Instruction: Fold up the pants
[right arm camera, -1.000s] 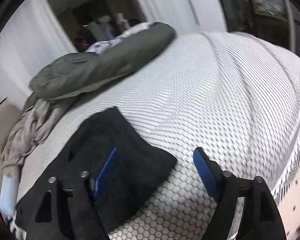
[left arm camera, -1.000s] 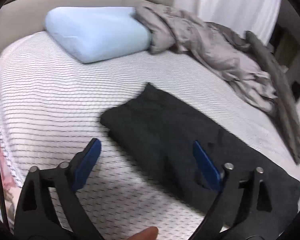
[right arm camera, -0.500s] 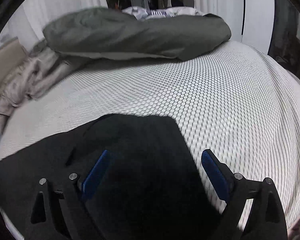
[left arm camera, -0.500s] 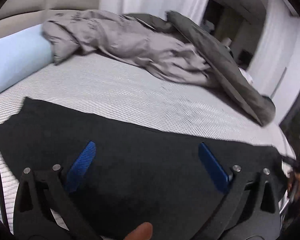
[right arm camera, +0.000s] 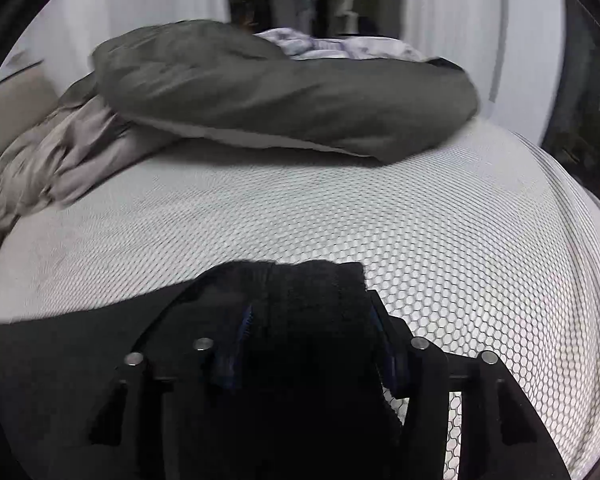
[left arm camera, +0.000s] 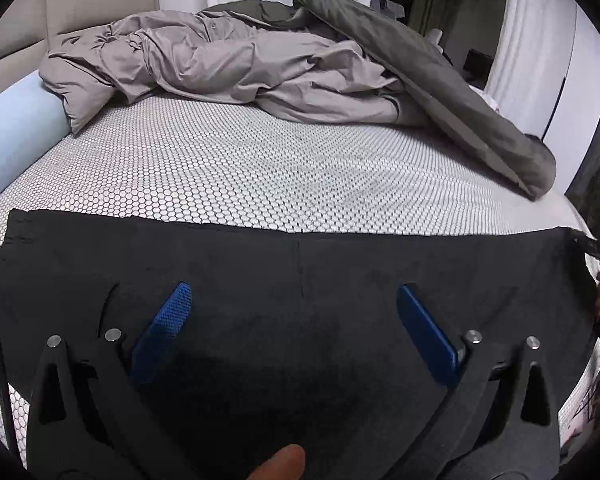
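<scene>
Black pants (left arm camera: 300, 280) are lying flat across the bed's (left arm camera: 260, 168) near edge. Left gripper (left arm camera: 292, 312) is hovering over them, jaws spread wide, holding nothing. Right gripper (right arm camera: 308, 332) is pinching a bunched pants end (fabric between pads).

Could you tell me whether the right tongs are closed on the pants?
Closed: the right tongs pinch a bunched end of the black pants.

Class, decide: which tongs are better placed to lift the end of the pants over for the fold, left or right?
Right. The right tongs already pinch the pants at one end; the left tongs hang open above the middle.
</scene>
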`<action>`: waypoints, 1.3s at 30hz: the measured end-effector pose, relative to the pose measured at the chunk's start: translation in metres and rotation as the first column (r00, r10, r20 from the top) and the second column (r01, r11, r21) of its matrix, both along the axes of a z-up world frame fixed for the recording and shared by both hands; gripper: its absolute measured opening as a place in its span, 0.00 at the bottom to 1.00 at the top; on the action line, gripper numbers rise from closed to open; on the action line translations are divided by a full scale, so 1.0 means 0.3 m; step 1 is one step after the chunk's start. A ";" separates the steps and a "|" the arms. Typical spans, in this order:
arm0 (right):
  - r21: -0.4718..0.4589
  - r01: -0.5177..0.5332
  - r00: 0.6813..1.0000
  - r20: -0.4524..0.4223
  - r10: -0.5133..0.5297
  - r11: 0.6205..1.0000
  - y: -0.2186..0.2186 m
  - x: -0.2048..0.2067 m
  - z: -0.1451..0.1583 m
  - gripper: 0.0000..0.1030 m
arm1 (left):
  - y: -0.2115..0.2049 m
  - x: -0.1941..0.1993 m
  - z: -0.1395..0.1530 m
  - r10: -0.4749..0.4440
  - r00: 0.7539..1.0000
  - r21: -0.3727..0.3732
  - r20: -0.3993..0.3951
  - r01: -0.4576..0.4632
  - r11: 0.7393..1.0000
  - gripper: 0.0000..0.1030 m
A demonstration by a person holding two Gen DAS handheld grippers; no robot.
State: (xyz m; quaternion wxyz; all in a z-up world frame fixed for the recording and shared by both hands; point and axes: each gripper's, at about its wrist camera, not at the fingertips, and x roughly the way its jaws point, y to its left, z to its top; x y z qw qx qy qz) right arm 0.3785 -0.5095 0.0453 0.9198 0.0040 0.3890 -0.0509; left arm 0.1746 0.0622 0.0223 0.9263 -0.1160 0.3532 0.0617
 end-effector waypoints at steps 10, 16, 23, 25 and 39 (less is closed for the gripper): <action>0.036 -0.123 0.991 0.052 0.121 0.992 0.114 -0.263 0.067 0.93 | -0.047 -0.041 0.018 -0.011 1.000 -0.004 -0.001 0.011 1.000 0.99; 0.128 -0.282 0.959 0.079 0.273 0.951 0.301 -0.466 0.056 0.95 | -0.229 -0.066 0.011 -0.106 0.994 0.041 -0.026 0.107 0.993 0.99; 0.057 -0.490 0.869 -0.043 0.492 0.870 0.579 -0.553 -0.126 0.95 | -0.454 -0.075 -0.057 -0.217 0.972 0.146 -0.092 0.229 0.962 0.99; 0.053 -0.496 0.862 -0.085 0.499 0.866 0.608 -0.540 -0.176 0.95 | -0.495 -0.063 -0.084 -0.232 0.966 0.169 -0.112 0.249 0.954 0.99; -0.158 -0.295 0.954 -0.108 0.280 0.942 0.210 -0.517 -0.214 0.95 | -0.504 -0.015 -0.206 -0.263 0.941 0.127 -0.214 0.293 0.948 0.99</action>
